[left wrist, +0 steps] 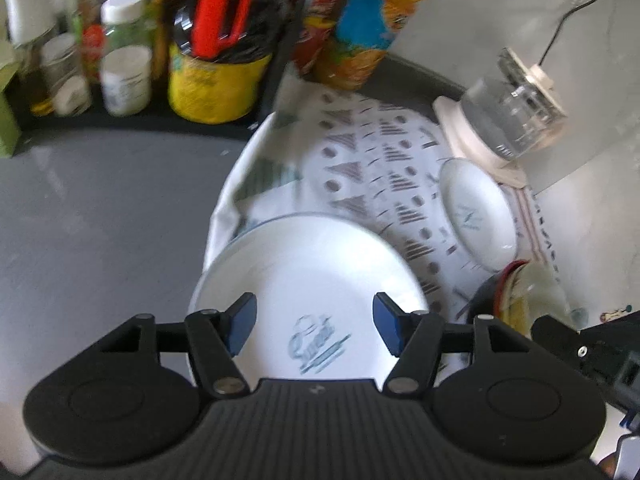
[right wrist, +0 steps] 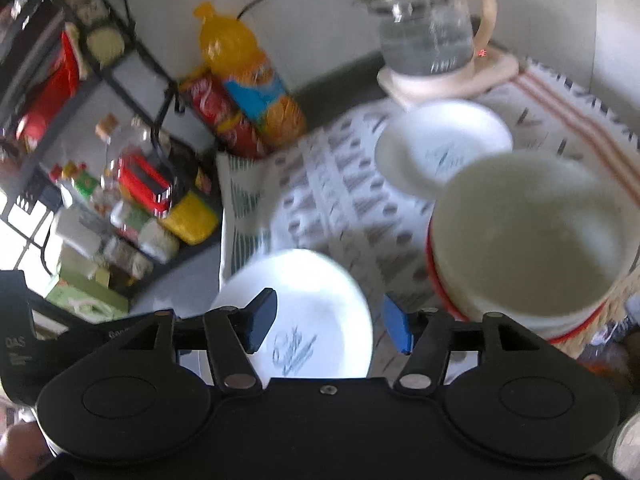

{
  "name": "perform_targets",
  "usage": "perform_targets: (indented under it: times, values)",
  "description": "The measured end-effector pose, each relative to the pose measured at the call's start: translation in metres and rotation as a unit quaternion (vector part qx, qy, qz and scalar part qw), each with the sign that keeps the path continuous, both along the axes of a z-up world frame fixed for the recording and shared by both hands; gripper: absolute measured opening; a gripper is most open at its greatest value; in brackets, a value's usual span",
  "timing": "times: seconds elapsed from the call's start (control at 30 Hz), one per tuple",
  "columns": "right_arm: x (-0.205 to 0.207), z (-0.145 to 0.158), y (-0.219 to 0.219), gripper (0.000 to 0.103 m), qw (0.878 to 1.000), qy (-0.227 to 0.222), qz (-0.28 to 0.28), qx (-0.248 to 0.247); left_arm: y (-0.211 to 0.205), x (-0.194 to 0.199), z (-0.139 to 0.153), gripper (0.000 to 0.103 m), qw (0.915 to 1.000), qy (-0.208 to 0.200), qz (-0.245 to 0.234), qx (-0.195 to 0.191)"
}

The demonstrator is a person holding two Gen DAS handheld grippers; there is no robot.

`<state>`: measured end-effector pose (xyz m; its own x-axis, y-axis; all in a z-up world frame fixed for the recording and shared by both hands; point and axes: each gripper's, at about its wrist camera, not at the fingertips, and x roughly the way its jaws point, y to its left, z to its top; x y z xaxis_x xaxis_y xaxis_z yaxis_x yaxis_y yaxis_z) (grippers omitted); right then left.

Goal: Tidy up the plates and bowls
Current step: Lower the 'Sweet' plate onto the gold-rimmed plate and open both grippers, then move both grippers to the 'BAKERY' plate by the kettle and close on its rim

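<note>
Hovering left gripper: jaws gaping, empty, above the white plate.
Right gripper: gaping, empty; cream bowl sitting ahead-right.

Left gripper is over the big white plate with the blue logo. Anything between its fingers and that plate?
Nothing visible. The left gripper is open above the plate, which lies bare on the patterned cloth. The small bowl sits off to the side.
</note>
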<state>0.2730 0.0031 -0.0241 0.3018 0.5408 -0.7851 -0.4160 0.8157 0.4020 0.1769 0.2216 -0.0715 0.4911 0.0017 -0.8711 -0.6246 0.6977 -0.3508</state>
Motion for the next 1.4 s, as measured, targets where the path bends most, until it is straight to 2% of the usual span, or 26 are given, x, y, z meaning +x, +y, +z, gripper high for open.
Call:
perform_targets:
  times: [0.23,0.53,0.97,1.13,1.3,1.4]
  values:
    - [0.045,0.014,-0.014,0.059,0.999,-0.022,-0.026,-0.002,-0.004,0.045,0.011,0.062,0.9997,-0.017,-0.015,-0.003]
    - [0.099,0.010,-0.021,0.060,0.999,-0.023,-0.037,-0.019,-0.009,0.098,0.005,0.062,0.9992,-0.026,-0.026,-0.017]
    - [0.179,-0.038,-0.036,0.060,0.995,0.049,-0.069,-0.049,-0.016,0.171,-0.028,0.061,0.9976,-0.020,-0.028,-0.060]
    - [0.207,-0.064,-0.043,0.058,0.991,0.082,-0.089,-0.062,-0.022,0.195,-0.049,0.055,0.9963,-0.008,-0.031,-0.080]
    - [0.227,-0.088,-0.044,0.049,0.987,0.114,-0.089,-0.076,-0.028,0.213,-0.067,0.042,0.9943,0.001,-0.032,-0.102]
    - [0.238,-0.103,-0.044,0.040,0.984,0.138,-0.088,-0.077,-0.032,0.220,-0.075,0.039,0.9939,0.007,-0.031,-0.106]
